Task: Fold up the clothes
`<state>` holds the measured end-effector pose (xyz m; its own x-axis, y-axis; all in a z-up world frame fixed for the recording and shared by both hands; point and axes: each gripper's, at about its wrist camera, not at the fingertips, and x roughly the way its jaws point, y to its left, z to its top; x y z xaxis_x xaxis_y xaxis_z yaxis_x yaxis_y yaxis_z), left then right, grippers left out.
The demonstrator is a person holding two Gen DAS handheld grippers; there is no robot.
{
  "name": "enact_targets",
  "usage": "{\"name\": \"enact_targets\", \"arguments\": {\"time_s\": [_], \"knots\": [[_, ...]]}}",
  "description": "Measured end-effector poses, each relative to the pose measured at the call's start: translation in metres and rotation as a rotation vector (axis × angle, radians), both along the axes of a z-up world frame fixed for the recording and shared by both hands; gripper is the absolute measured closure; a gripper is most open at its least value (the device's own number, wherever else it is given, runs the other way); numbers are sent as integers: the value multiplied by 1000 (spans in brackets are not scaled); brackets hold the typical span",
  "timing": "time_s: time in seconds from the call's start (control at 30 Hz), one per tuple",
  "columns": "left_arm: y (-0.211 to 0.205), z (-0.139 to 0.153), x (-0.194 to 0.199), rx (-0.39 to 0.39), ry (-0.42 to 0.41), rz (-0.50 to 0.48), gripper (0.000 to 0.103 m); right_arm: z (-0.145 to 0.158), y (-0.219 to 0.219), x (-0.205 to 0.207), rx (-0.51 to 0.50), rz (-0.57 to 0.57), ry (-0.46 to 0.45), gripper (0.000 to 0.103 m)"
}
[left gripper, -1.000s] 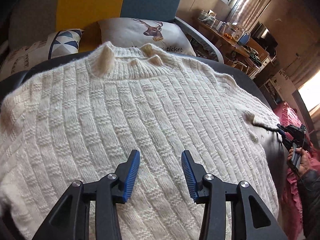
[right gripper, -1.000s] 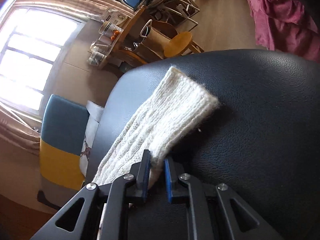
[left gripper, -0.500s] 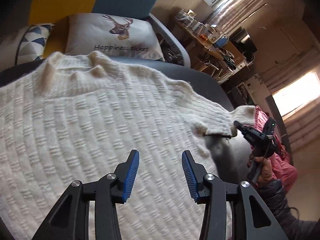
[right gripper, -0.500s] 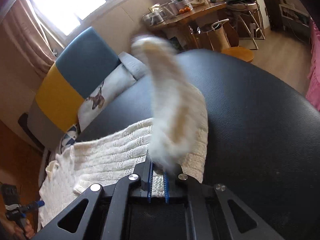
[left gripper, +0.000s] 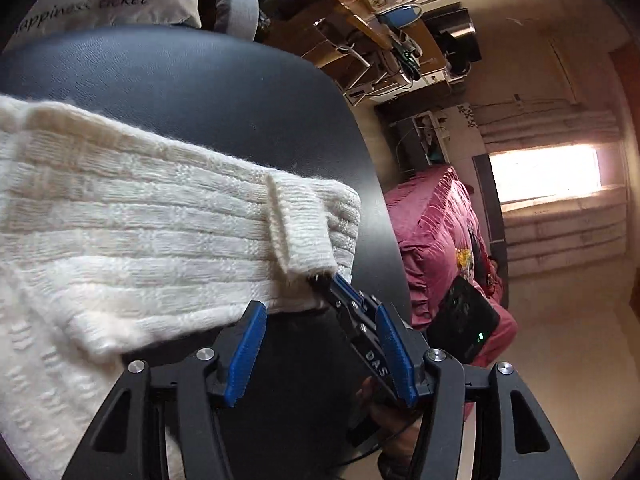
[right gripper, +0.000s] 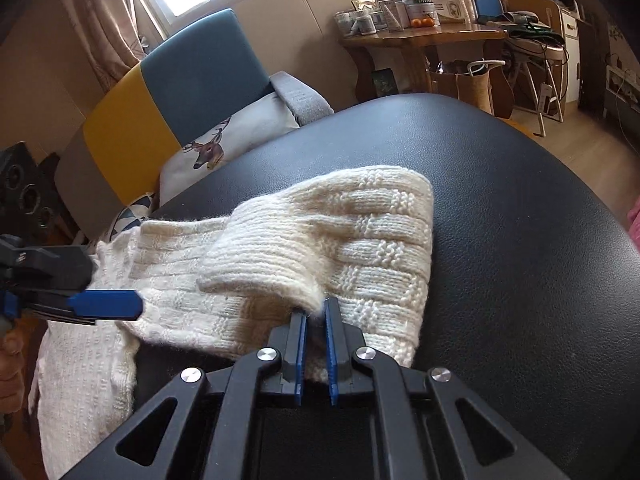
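A cream knit sweater (left gripper: 120, 232) lies on a black leather surface (left gripper: 200, 88). Its sleeve (right gripper: 340, 240) is doubled back on itself, the ribbed cuff (right gripper: 260, 268) on top. My right gripper (right gripper: 315, 312) is shut on the cuff's edge and also shows in the left wrist view (left gripper: 332, 282), pinching the cuff (left gripper: 300, 232). My left gripper (left gripper: 320, 340) is open and empty, just off the sleeve's near edge over the black surface. One of its fingers (right gripper: 104, 304) shows in the right wrist view, at the sleeve's left side.
A deer-print pillow (right gripper: 224, 140) and a blue and yellow chair back (right gripper: 168, 92) stand behind the surface. A wooden table with jars (right gripper: 416, 28) is at the back right. A pink blanket (left gripper: 436, 248) lies beyond the surface's right edge.
My right gripper has carried the cuff back over the sleeve and lowered it, doubling the sleeve. My left gripper has swung right from the sweater's body to the sleeve, still open.
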<state>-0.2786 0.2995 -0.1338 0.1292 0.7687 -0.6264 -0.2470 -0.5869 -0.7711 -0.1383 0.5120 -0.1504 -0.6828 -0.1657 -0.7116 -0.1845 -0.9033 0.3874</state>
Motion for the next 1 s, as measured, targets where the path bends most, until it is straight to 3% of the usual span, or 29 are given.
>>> {"name": "enact_targets", "arguments": {"time_s": [0.13, 0.3, 0.33, 0.37, 0.4, 0.53, 0.67, 0.83, 0.93, 1.0], "knots": [[18, -19, -10, 29, -92, 40, 45, -5, 8, 5, -73, -6, 36, 95], [31, -27, -20, 17, -103, 69, 46, -1, 2, 7, -50, 20, 40, 95], [35, -27, -21, 1, -80, 69, 53, 0, 1, 7, -44, 21, 40, 95], [38, -27, -21, -15, -57, 68, 84, 0, 1, 7, -38, 22, 40, 95], [41, -26, -21, -33, -31, 66, 97, 0, 2, 8, -48, 15, 43, 94], [45, -6, -15, -67, 91, 49, 96, 4, 13, 19, -140, -30, 84, 79], [29, 31, -24, -31, 176, 72, 96, 13, 31, 50, -354, -121, 208, 74], [-27, 93, -41, 28, 287, 166, 96, -4, 38, 70, -706, -173, 240, 52], [-72, 132, -48, 77, 343, 237, 96, -18, 26, 71, -931, -150, 275, 36], [-106, 157, -48, 98, 391, 279, 96, -26, 12, 65, -1075, -131, 290, 11]]}}
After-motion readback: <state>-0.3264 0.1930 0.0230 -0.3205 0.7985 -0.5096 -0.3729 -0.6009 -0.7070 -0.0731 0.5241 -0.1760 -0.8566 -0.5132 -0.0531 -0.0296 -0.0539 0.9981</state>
